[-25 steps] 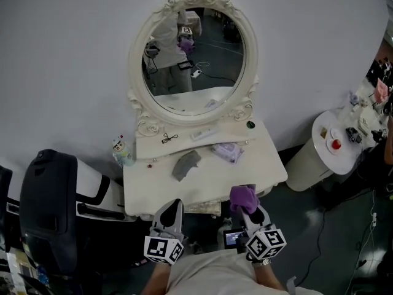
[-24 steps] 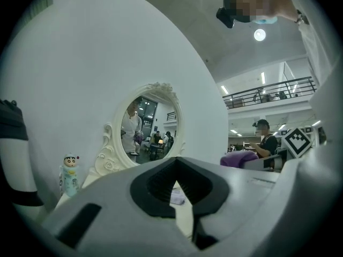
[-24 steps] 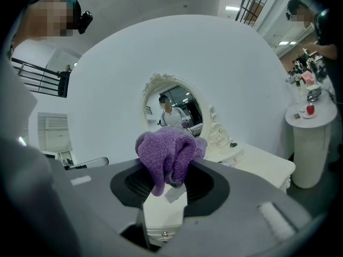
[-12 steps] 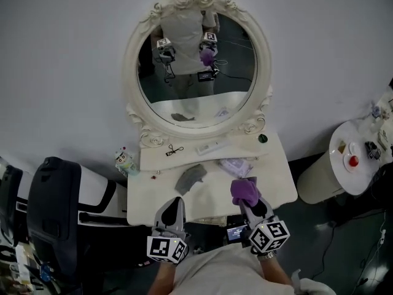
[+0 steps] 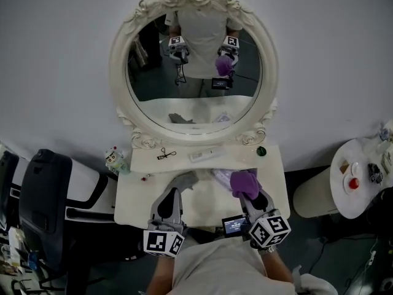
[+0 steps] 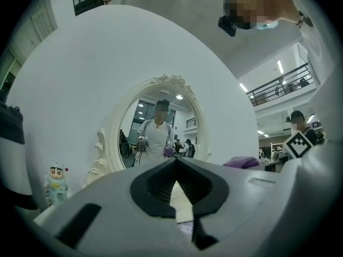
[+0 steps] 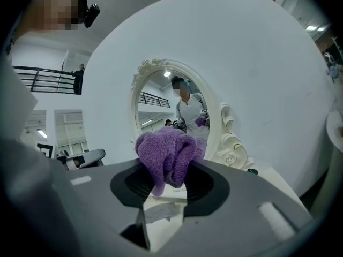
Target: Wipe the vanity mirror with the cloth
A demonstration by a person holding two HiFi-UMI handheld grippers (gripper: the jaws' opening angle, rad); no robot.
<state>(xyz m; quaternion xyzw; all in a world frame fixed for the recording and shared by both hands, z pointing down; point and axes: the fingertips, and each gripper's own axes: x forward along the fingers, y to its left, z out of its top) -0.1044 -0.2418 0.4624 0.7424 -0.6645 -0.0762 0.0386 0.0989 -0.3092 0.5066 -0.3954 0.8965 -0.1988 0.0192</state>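
Observation:
The oval vanity mirror (image 5: 193, 60) in its ornate white frame stands at the back of the white vanity table (image 5: 273, 183). The mirror (image 6: 161, 135) (image 7: 163, 103) also shows ahead in both gripper views. My right gripper (image 5: 247, 189) (image 7: 170, 178) is shut on a bunched purple cloth (image 5: 244, 182) (image 7: 167, 155), held low over the table's front right, well short of the glass. Over the front left, my left gripper (image 5: 172, 195) (image 6: 176, 163) is shut with nothing in it, its tips next to a grey cloth (image 5: 183, 179).
On the table lie a pale lilac packet (image 5: 221, 176), a white bar (image 5: 202, 155), an eyelash curler (image 5: 166, 155) and a small green thing (image 5: 261, 150). A figurine (image 5: 112, 160) stands at its left corner. A black chair (image 5: 37, 201) is left, a round side table (image 5: 362, 180) right.
Both grippers have moved forward over the table toward the mirror, the purple cloth still held in the right one. The head view has shifted, so the mirror shows fuller and higher.

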